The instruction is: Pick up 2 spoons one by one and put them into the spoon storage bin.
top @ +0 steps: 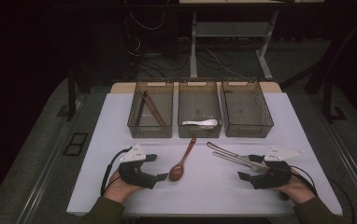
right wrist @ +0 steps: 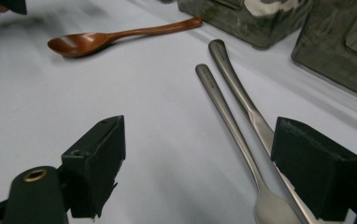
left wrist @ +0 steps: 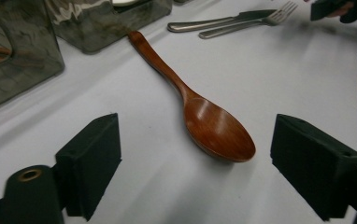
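A: Pictured from above: white table (top: 120,121), three smoky translucent plastic bins (top: 150,114) along the far edge. Left bin held brown chopsticks (top: 152,108), middle bin (top: 199,112) a white ceramic spoon (top: 200,123), right bin (top: 247,109) apparently nothing.

B: And nearer the front edge?

A: Reddish-brown wooden spoon (left wrist: 200,107) flat on the table, bowl lying between the left gripper (left wrist: 195,158) jaws, pads spread, nothing grasped. Right gripper (right wrist: 197,163) likewise unclenched, beside a steel fork (right wrist: 235,135) and knife (right wrist: 246,107) lying close together.

B: Risks?

A: Judged likely: glossy spoon bowl skidding out when squeezed; right jaws pinching fork and knife together, or nudging one away; handle tip catching the middle bin.

B: Any writing?

A: Faint marks on the steel handles, too small to be read; no labels otherwise.
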A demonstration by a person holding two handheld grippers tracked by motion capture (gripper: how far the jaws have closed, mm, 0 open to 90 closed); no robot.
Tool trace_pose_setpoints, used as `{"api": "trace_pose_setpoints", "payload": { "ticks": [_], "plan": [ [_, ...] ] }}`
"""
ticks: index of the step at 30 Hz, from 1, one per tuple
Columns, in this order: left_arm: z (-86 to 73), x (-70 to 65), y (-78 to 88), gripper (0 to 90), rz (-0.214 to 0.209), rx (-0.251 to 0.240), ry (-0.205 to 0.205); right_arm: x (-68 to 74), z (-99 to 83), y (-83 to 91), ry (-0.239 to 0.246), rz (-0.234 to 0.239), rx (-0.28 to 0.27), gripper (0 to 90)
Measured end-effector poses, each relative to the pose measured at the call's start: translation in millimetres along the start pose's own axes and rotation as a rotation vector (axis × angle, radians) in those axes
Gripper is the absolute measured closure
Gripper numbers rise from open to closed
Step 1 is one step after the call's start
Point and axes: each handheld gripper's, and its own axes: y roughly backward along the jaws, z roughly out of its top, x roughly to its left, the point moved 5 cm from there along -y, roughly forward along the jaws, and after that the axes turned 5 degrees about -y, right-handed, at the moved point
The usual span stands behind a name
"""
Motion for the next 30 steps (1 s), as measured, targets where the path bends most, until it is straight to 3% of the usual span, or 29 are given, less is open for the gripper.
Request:
{"api": "trace_pose_setpoints", "payload": {
  "ticks": [7, 15, 24, 28, 30],
  "plan": [
    [11.2, 6.0, -10.4, 57.1, -0.003, 0.015, 0.033, -1.4, -7.1, 6.8, -0.005, -0.007, 0.001, 17.6],
    [22.3, 14.9, -31.3, 87.0, -0.009, 0.065, 0.066, 0.5, -8.5, 1.8, 0.014, -0.005, 0.025, 17.6],
    [36.4, 27.7, -63.9, 88.6, 0.021, 0.116, 0.071, 0.3, -7.4, 1.7, 0.008, -0.005, 0.023, 17.6],
    [40.1, 34.1, -80.9, 88.6, 0.047, 0.156, 0.051, -0.9, -7.3, 2.3, 0.008, -0.01, 0.019, 17.6],
    [41.5, 37.7, -87.9, 88.6, 0.056, 0.161, 0.063, -1.1, -7.7, 2.7, 0.008, -0.011, 0.021, 17.6]
  ]
}}
